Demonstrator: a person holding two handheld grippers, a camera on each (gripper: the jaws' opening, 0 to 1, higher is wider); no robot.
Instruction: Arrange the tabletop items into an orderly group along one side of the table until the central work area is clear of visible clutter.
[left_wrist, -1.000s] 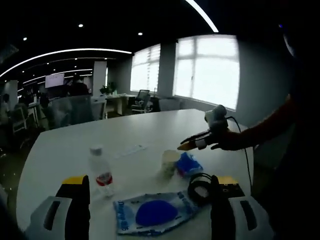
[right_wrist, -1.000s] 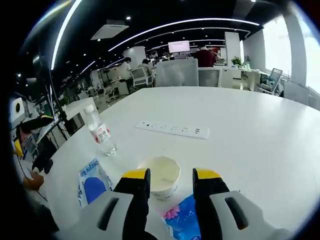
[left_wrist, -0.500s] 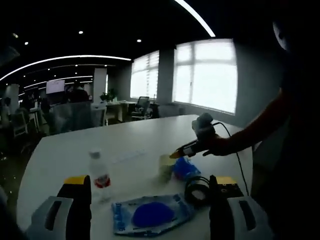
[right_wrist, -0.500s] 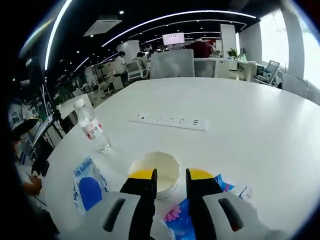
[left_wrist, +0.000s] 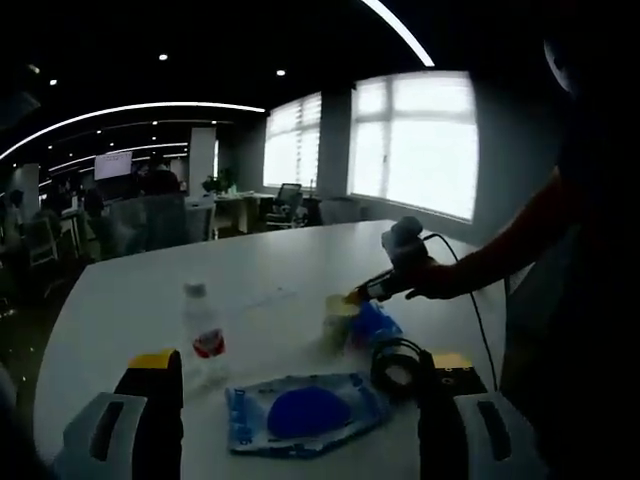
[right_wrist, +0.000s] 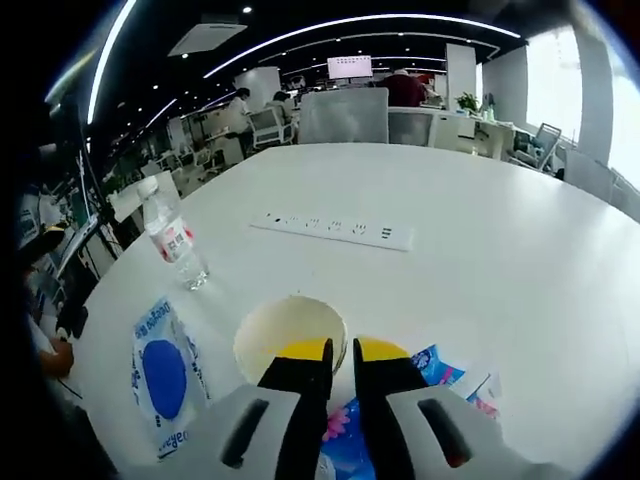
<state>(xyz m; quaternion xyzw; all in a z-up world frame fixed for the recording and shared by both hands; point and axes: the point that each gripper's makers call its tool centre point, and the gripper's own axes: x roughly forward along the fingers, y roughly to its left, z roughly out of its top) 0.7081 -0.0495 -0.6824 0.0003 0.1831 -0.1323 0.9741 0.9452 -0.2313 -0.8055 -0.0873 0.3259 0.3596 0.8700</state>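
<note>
The paper cup (right_wrist: 290, 338) stands upright on the white tabletop (right_wrist: 500, 250), mouth up, and serves as landmark. The right claw (right_wrist: 338, 352) has its yellow-tipped jaws nearly pressed together, a thin gap left, at the cup's near rim; whether they pinch the rim I cannot tell. In the left gripper view the same claw (left_wrist: 358, 295) reaches to the cup (left_wrist: 338, 320) from the window side.

Just beside the cup, under the right claw, lies a blue packet (right_wrist: 440, 375) with a floral print. On the cup's other side a flat blue-and-white pouch (right_wrist: 163, 378) lies with its long axis running toward the clear water bottle (right_wrist: 174, 243), which stands upright well beyond the cup. Further off, a white power strip (right_wrist: 332, 230) lies crosswise, its sockets up.

The left claw (left_wrist: 295, 375) is spread wide, holding nothing, above the pouch (left_wrist: 305, 410). A black coiled cable (left_wrist: 398, 365) sits near the cup, beside the packet (left_wrist: 372, 325).
</note>
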